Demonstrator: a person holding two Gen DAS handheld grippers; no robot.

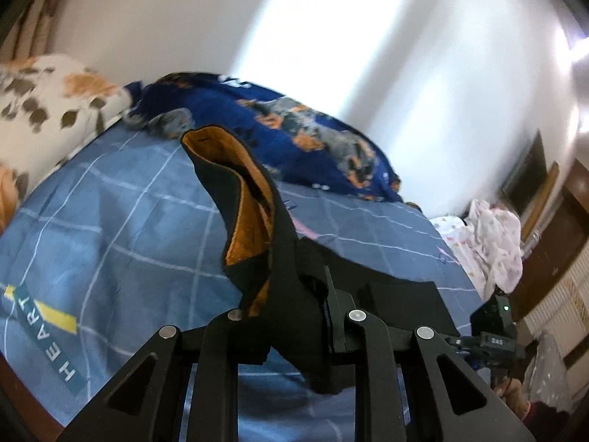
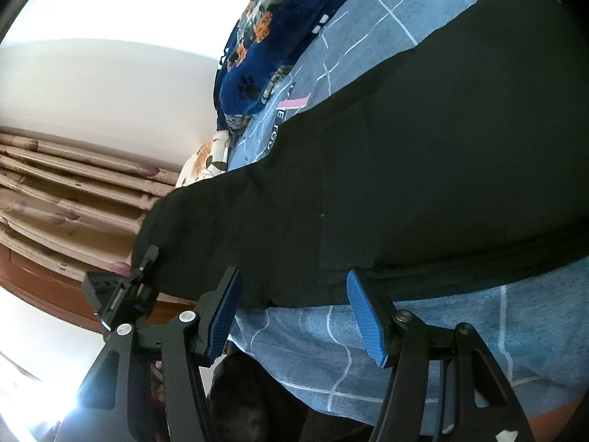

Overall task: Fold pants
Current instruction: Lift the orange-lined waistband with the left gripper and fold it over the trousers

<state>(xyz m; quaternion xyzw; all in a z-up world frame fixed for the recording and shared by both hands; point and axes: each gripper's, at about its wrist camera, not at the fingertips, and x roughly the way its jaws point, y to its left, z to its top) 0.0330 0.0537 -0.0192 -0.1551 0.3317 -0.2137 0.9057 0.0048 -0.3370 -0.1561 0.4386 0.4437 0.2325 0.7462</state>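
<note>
Black fabric of the pants [image 1: 291, 316] is bunched between the left gripper [image 1: 294, 331] jaws, which are pinching it, so the cloth hides the fingertips. From there a leg end rises, twisted open to show its orange lining [image 1: 250, 202]. Beyond it lies the bed's blue checked sheet [image 1: 121, 221], a dark blue dog-print blanket [image 1: 294, 125] against the white wall, a spotted pillow [image 1: 44, 110] at left and a pale heap of cloth [image 1: 489, 235] at right. On the other side, the right gripper [image 2: 294, 316] has its jaws spread, blue pads [image 2: 362, 316] just beside the pants' near edge, nothing between them. Most of the garment lies flat across the sheet; a curtain [image 2: 73, 191] hangs at left.
</note>
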